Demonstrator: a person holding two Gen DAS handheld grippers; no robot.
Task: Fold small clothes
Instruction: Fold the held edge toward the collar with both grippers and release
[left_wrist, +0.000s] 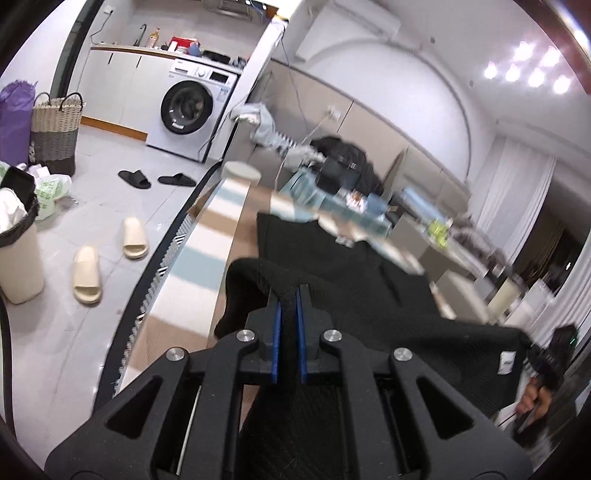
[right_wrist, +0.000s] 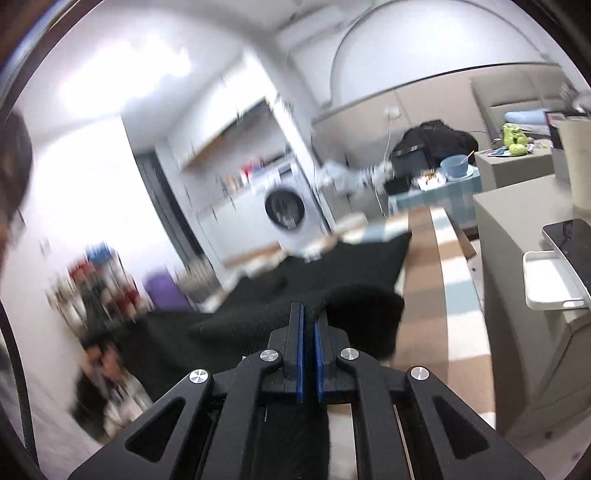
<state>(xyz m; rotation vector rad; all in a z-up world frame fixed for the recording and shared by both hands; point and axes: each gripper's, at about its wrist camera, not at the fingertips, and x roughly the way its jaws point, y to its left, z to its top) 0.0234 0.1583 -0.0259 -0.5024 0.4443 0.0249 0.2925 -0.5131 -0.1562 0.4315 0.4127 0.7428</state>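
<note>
The garment (left_wrist: 332, 258) is black, a soft, finely ribbed knit, and lies part lifted over a striped cloth (left_wrist: 207, 251) of tan, white and pale blue bands that covers the work surface. The left gripper (left_wrist: 289, 291) has its blue-padded jaws pinched tight on a raised fold of the knit, which humps up over the fingertips and droops to the left. The right gripper (right_wrist: 308, 310) is likewise clamped on a bunched edge of the garment (right_wrist: 258, 295); the fabric stretches between the two grips and sags toward the cloth. In the left view the surface's dark rounded edge (left_wrist: 162, 258) curves down the left, with open tiled floor beyond it holding slippers (left_wrist: 110, 258), a bin (left_wrist: 18, 251) and a woven basket (left_wrist: 57, 129). In the right view the striped cloth (right_wrist: 436, 295) runs forward beside a grey cabinet (right_wrist: 517, 277) just to its right. Both grippers point slightly downward, forward over the cloth. The right view is blurred on its left side.
</note>
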